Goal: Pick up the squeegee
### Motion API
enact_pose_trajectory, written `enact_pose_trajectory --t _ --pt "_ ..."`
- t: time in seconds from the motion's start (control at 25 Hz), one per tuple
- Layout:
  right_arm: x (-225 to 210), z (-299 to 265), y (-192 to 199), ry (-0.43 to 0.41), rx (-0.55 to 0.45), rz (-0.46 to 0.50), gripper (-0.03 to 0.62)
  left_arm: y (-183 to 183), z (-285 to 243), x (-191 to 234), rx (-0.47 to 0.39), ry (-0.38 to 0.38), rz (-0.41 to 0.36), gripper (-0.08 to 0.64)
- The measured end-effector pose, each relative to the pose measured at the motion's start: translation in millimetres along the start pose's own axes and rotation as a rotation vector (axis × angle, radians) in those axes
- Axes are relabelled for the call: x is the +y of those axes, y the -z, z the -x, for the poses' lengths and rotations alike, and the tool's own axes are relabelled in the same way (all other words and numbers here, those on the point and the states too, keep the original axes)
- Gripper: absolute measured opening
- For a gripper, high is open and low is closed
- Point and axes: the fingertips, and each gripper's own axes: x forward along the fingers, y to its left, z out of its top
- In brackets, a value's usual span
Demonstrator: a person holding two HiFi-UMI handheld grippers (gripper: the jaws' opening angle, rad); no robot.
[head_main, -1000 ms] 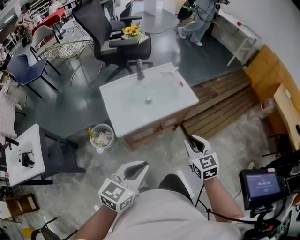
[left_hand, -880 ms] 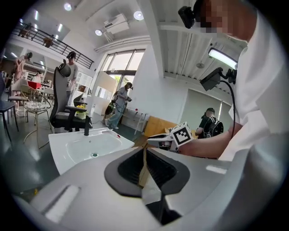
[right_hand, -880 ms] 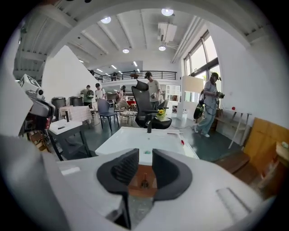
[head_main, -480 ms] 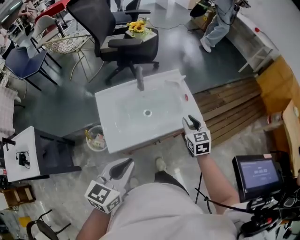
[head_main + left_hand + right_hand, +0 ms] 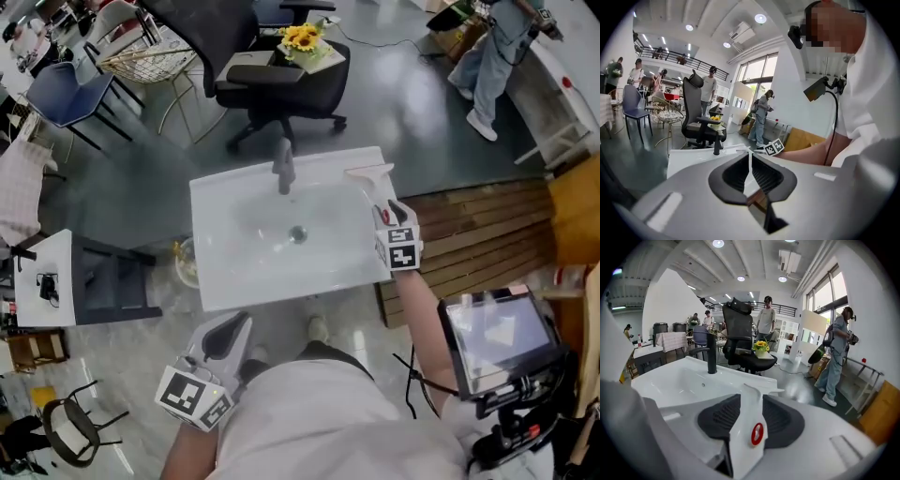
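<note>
We are holding the right gripper (image 5: pixel 388 216) at the right rim of the sink (image 5: pixel 220 277), where the squeegee (image 5: pixel 372 176) is lying. Its jaws are opening, and the white handle is standing between the two dark pads. From the head view, the gripper is hiding the handle's near end. The left gripper (image 5: pixel 228 330) is hanging below the sink's front edge, with its jaws pressed together on nothing.

We see a white plastic squeegee (image 5: pixel 747 408) bearing a red oval mark, a white ceramic sink (image 5: pixel 234 272), a dark grey metal tap (image 5: pixel 284 167), yellow sunflowers (image 5: pixel 302 37) and a black office chair (image 5: pixel 281 84).
</note>
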Motion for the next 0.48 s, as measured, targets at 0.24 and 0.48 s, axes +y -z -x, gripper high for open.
enact_pose_trajectory --t 0.24,0.48 --pt "-31 -71 13 0.012 0.041 -0.012 0.137 2 -23 15 0.024 -0.079 0.022 0.027" --pt "-30 -96 18 0.008 0.071 -0.031 0.14 0 -26 24 0.034 -0.117 0.033 0.026"
